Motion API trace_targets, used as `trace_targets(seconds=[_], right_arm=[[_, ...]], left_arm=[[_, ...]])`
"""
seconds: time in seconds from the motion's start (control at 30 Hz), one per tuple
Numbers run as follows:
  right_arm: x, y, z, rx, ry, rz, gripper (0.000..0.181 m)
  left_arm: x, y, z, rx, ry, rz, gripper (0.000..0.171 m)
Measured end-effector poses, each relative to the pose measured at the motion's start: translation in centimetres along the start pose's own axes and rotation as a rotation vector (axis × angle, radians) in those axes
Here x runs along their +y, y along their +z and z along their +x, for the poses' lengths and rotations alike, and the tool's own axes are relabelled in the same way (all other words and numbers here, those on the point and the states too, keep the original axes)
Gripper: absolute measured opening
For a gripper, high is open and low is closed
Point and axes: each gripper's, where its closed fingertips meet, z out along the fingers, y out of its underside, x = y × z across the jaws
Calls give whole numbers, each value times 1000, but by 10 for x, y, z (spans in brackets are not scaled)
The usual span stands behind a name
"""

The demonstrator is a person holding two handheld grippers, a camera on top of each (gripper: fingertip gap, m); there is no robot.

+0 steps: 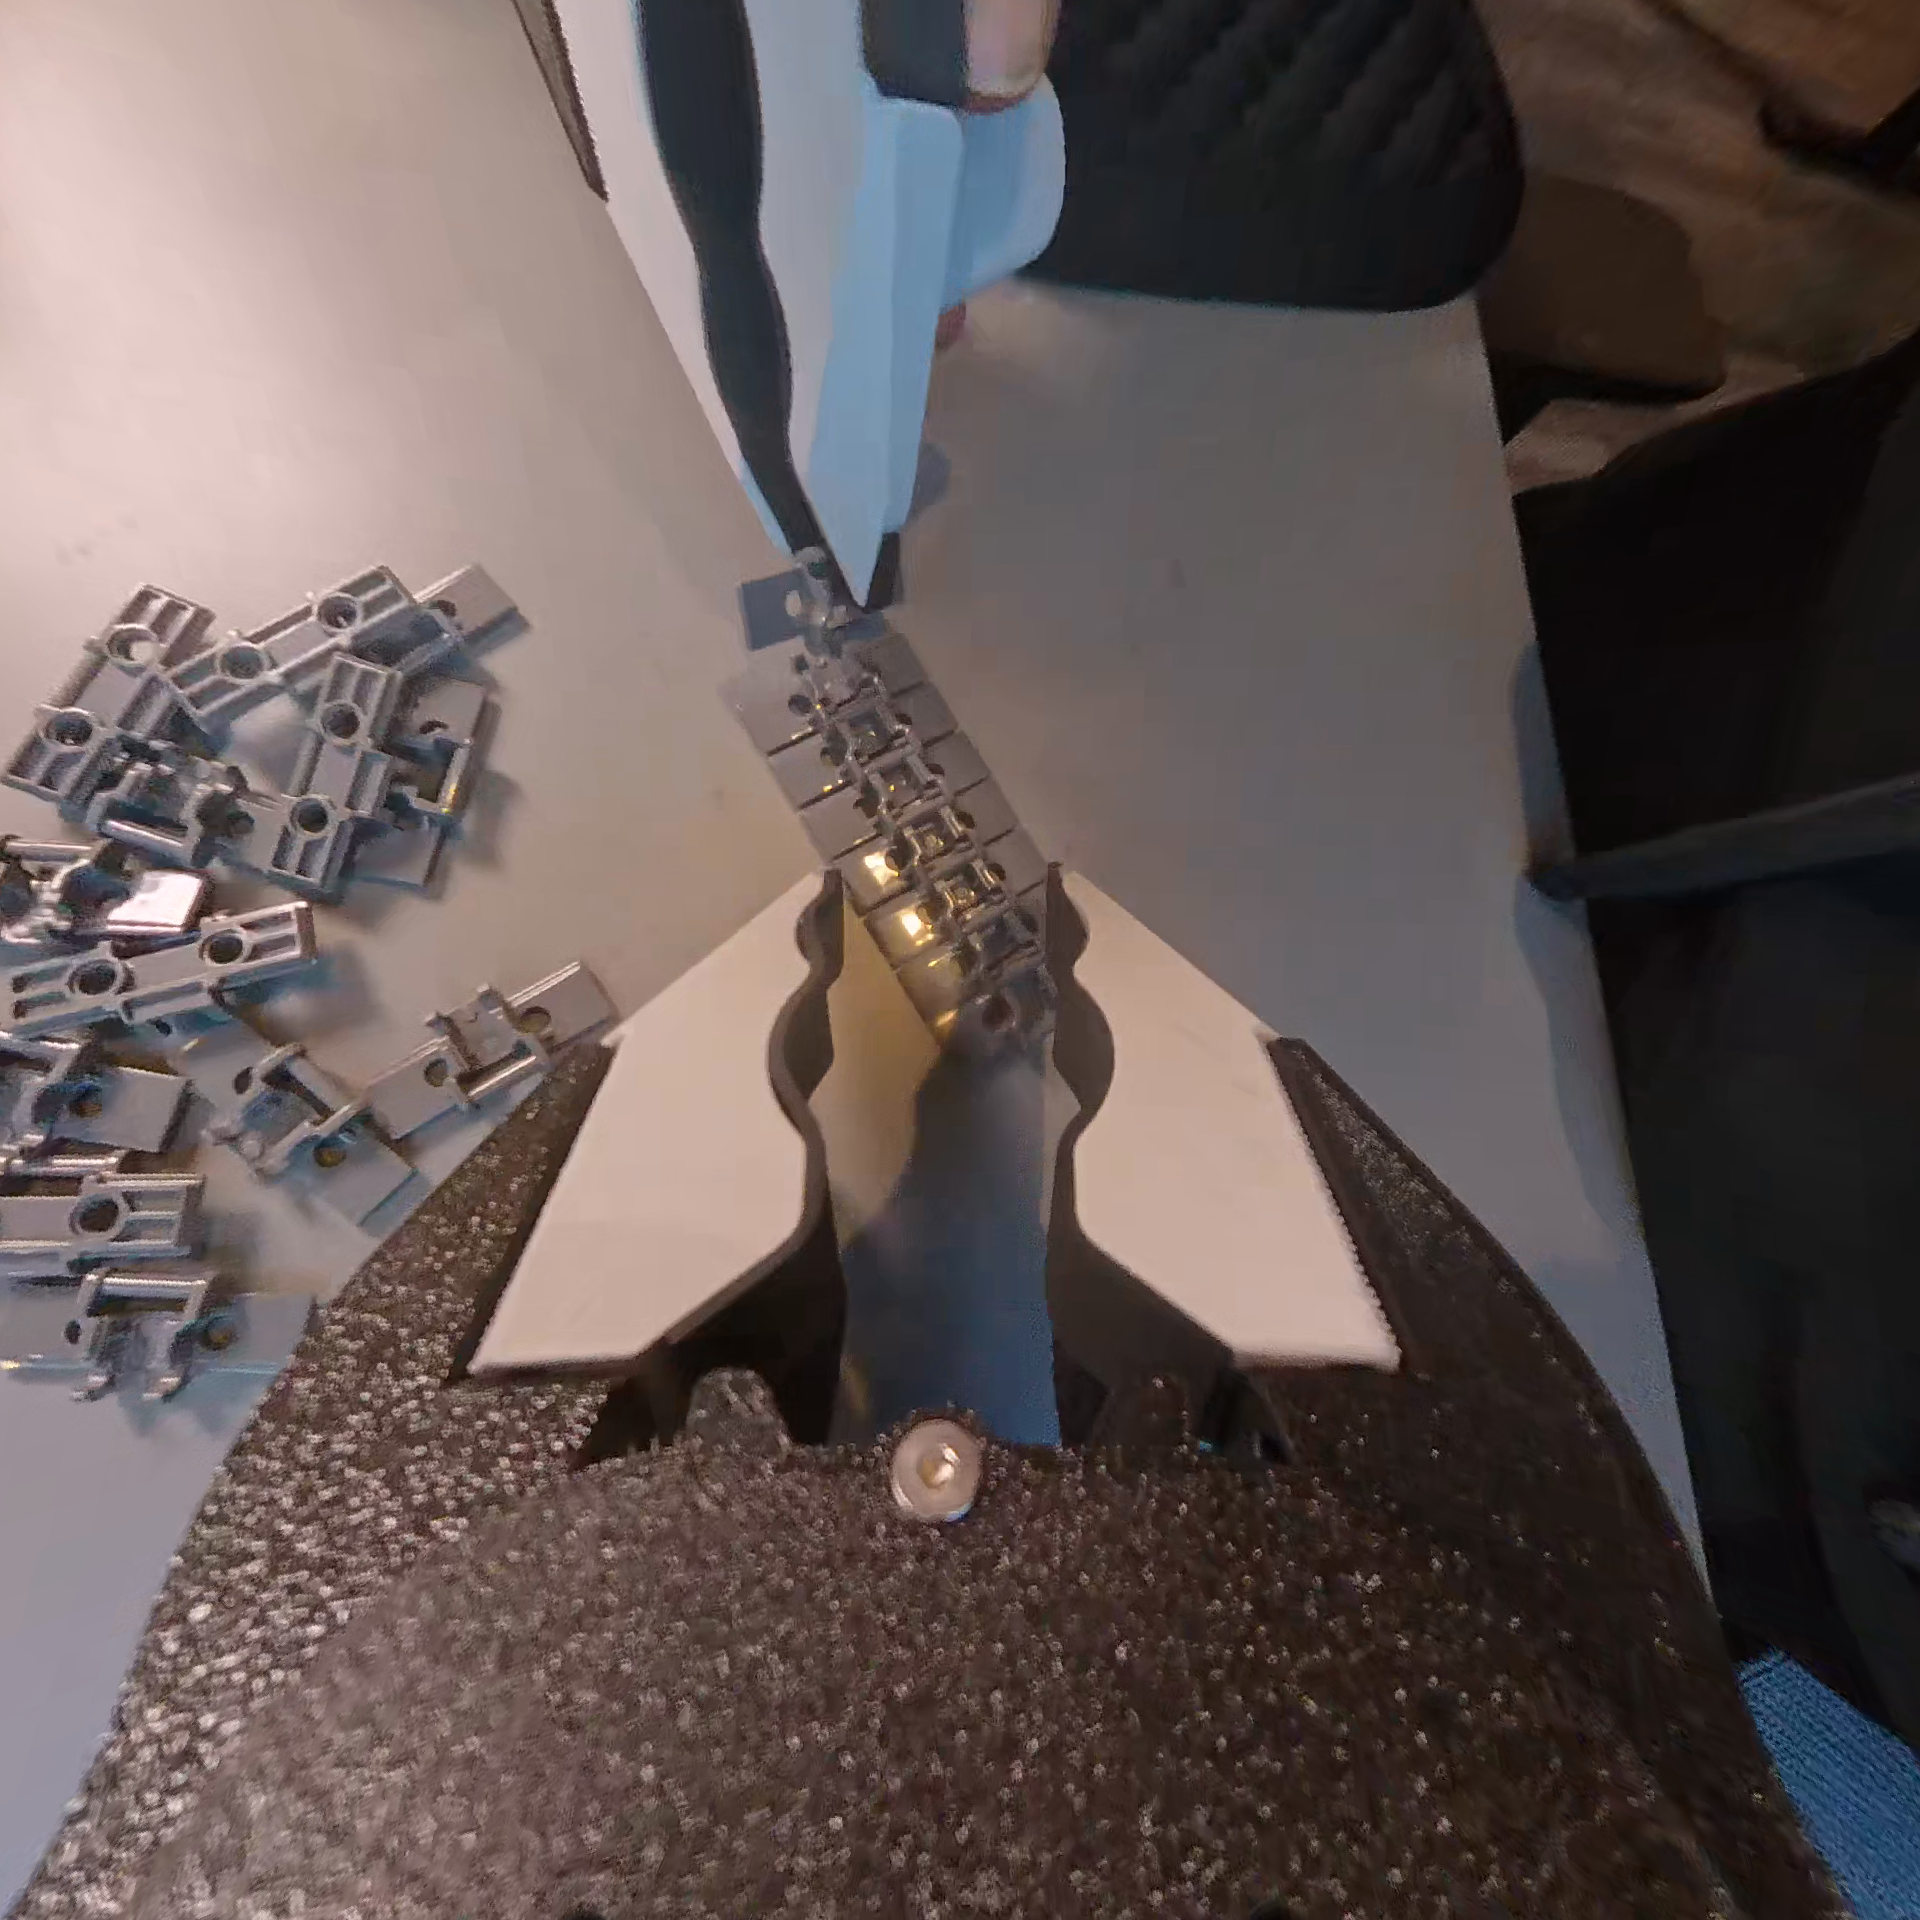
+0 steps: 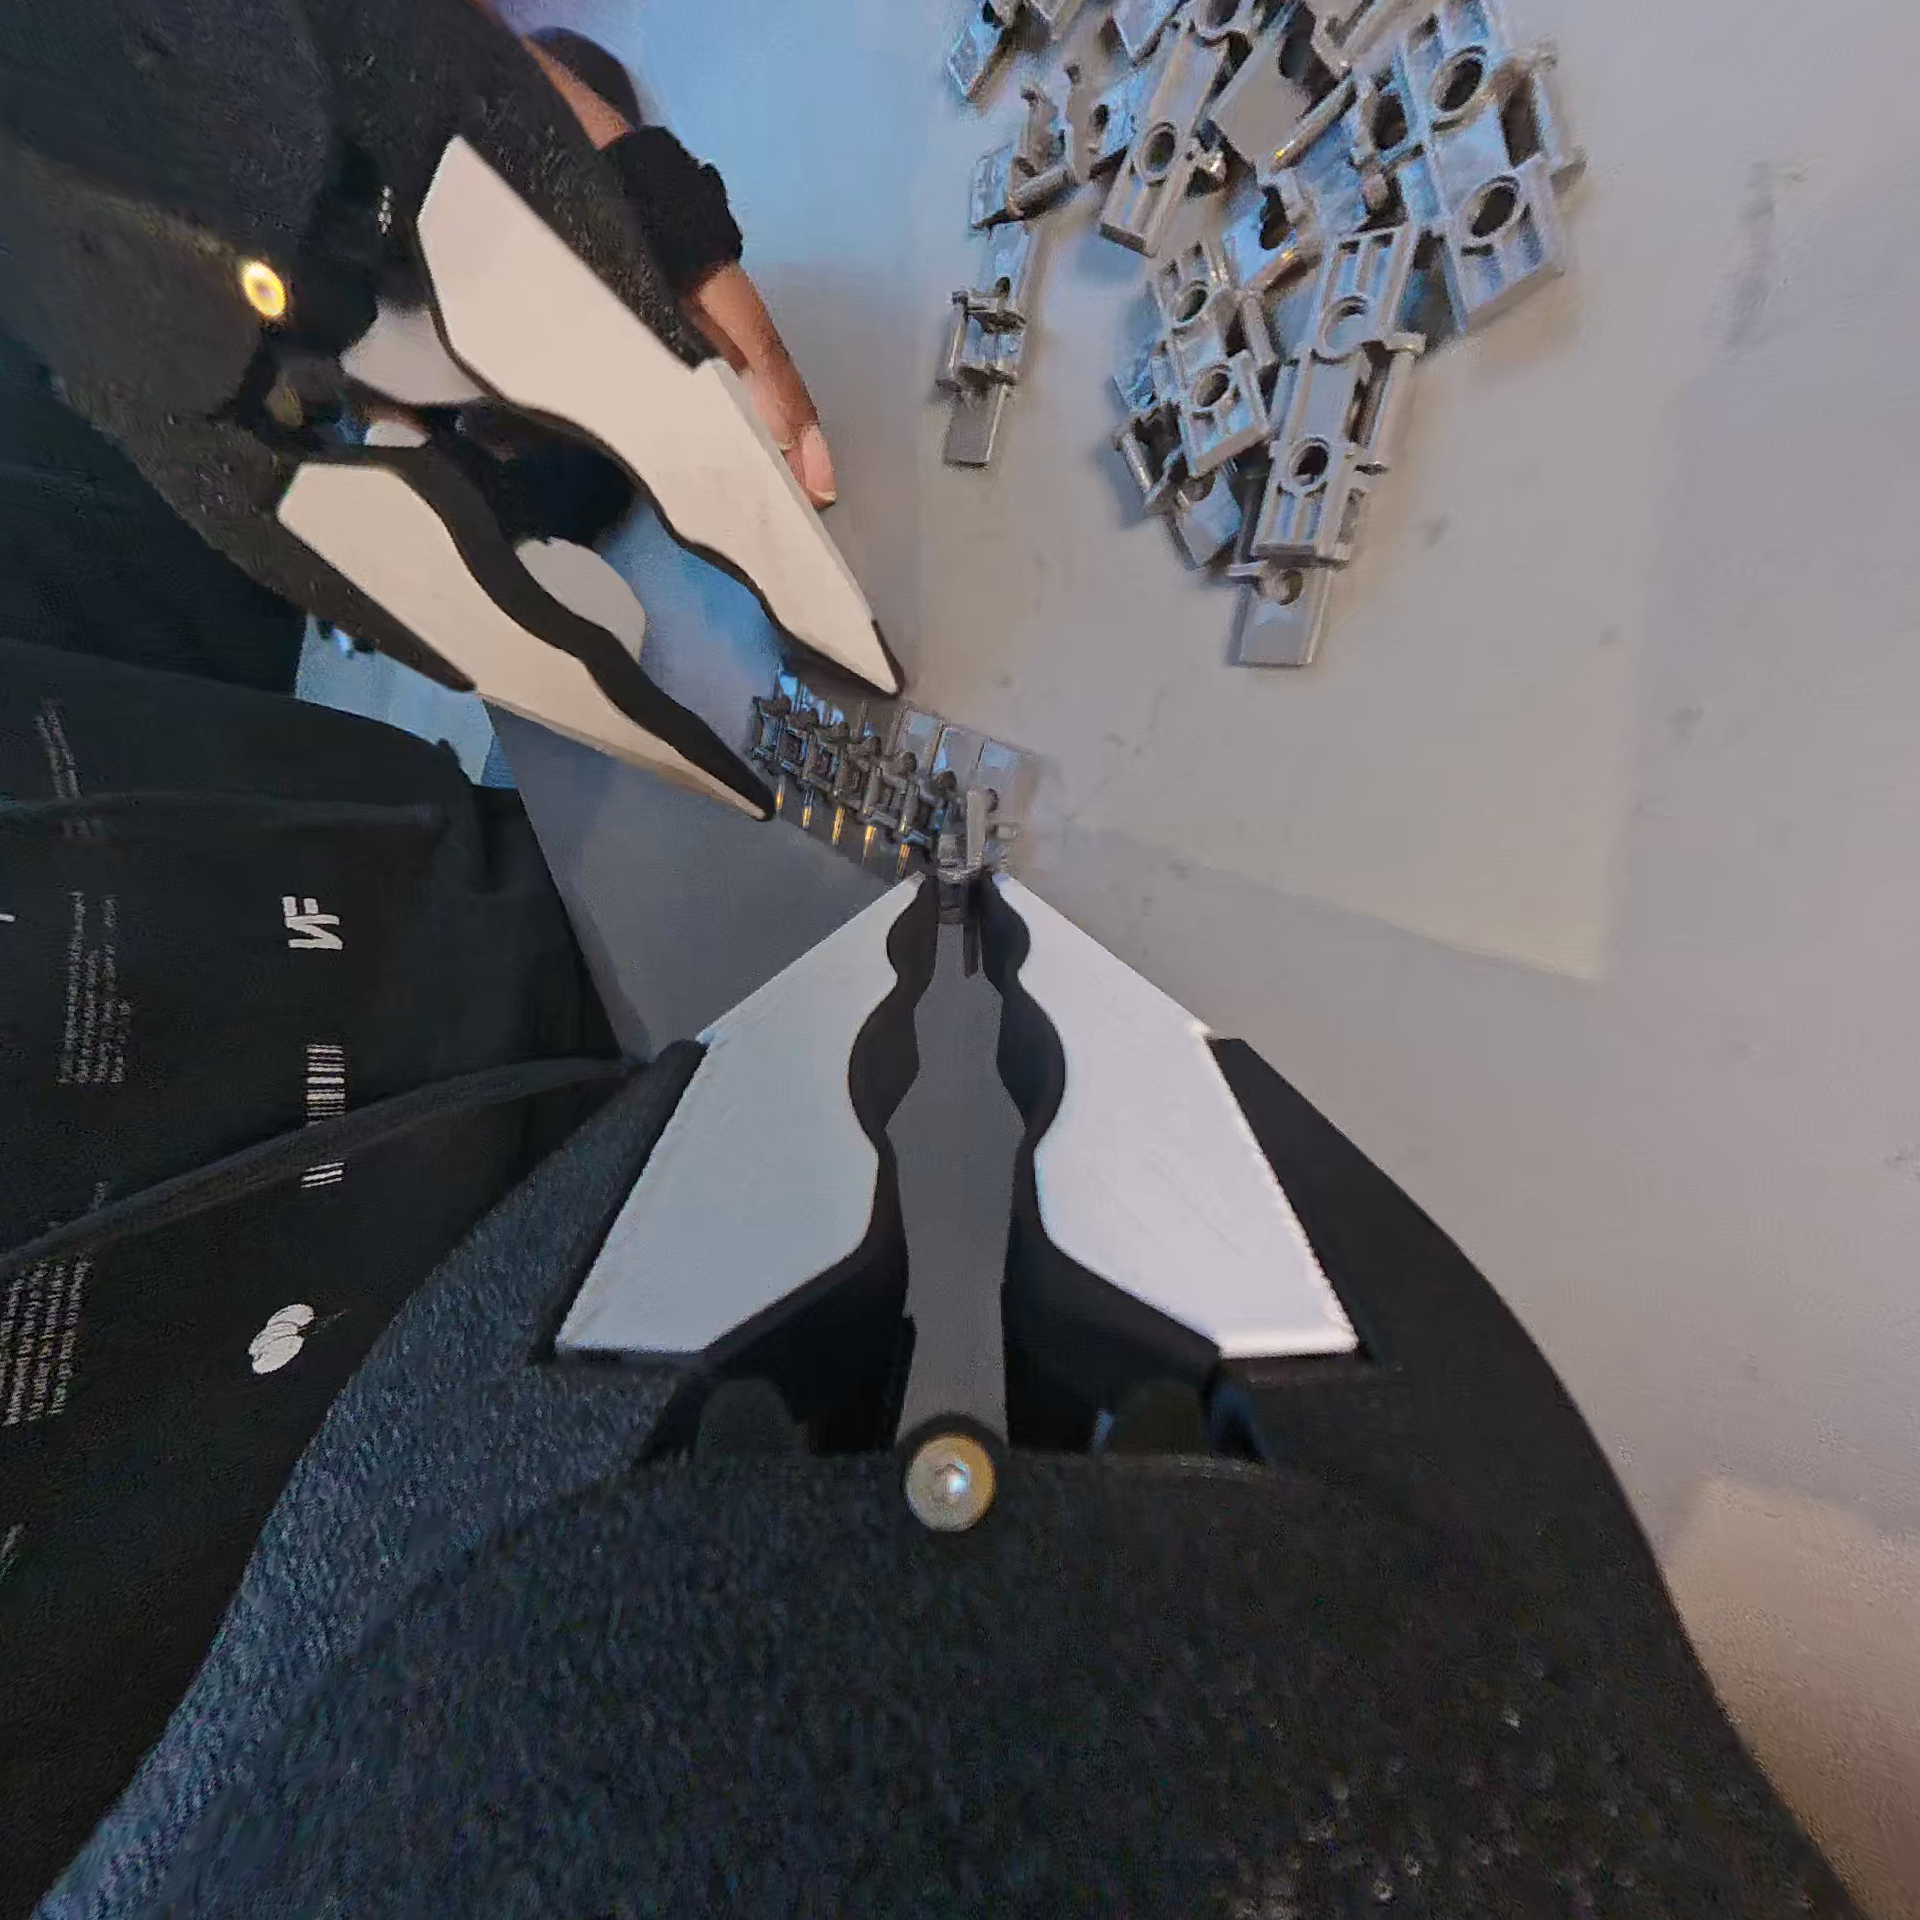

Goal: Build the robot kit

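Left gripper [image 1: 940, 904] clamped on near end of grey plastic linked track chain [image 1: 904, 810], held above pale grey table [image 1: 1195, 644]. Right gripper [image 1: 847, 582] pinched on single grey link [image 1: 774, 608] at far end. Loose grey links [image 1: 239, 831] piled beyond left.

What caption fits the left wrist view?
Left gripper clamps one end of a grey linked chain while right gripper pinches a single link at its far end.
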Motion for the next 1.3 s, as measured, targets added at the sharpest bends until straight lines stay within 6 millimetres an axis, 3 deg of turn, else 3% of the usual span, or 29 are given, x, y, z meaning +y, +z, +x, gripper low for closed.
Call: trace_targets(seconds=[0.3, 0.97, 1.3], right_arm=[[-3, 2, 4, 11, 94, -44, 8], [0, 6, 12, 228, 60, -207, 8], [2, 6, 12, 198, 92, -326, 8]], left_arm=[[-1, 5, -4, -124, 23, -29, 31], [-3, 10, 0, -190, -9, -16, 31], [-3, 11, 2, -205, 40, -30, 31]])
